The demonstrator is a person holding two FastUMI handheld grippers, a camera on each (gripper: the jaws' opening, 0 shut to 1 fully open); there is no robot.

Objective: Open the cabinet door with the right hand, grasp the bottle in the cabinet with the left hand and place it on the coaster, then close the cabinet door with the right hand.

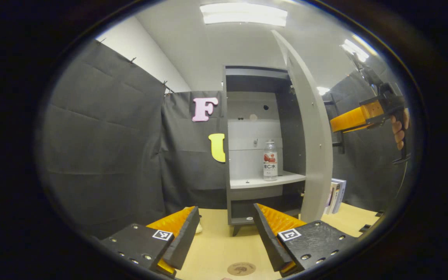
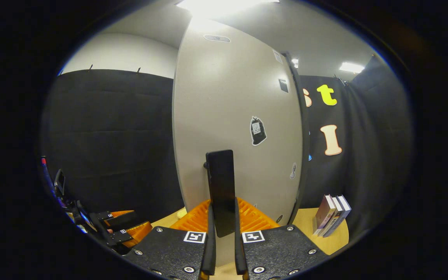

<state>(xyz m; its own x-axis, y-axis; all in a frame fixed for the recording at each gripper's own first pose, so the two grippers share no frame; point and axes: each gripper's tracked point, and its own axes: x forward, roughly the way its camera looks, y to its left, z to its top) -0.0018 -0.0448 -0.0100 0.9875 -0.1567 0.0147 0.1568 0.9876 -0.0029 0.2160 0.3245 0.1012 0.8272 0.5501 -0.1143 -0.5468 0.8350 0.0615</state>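
At nine o'clock in the left gripper view hangs only the dark booth wall; moving right, the left gripper (image 1: 226, 233) sits at six o'clock with its fingers spread wide, holding nothing, pointed at the cabinet (image 1: 265, 144) in readiness for the reach. Between those fingers, low on the worktop (image 1: 216, 245), lies the round coaster (image 1: 241, 268), placed in front of the cabinet so the carry will be short. Just right of centre the bottle (image 1: 270, 160) stands upright on the cabinet's middle shelf (image 1: 266, 180), near its right end, untouched and well apart from the left gripper. At about two o'clock the cabinet door (image 1: 311, 147) stands swung out edge-on, which is what leaves the shelf open to view. At three o'clock a hand (image 1: 399, 132) holds the right gripper behind that door. Some books (image 1: 336, 195) lean at four o'clock beyond the door.

In the right gripper view, the left gripper shows at eight o'clock. At centre, the right gripper (image 2: 223, 233) is pressed together on the dark upright door handle (image 2: 221, 190), both fingers pinching it, presumably to keep the door from swinging back. The door's face fills twelve o'clock. By my judgement the opening step is done and the bottle grasp comes next.
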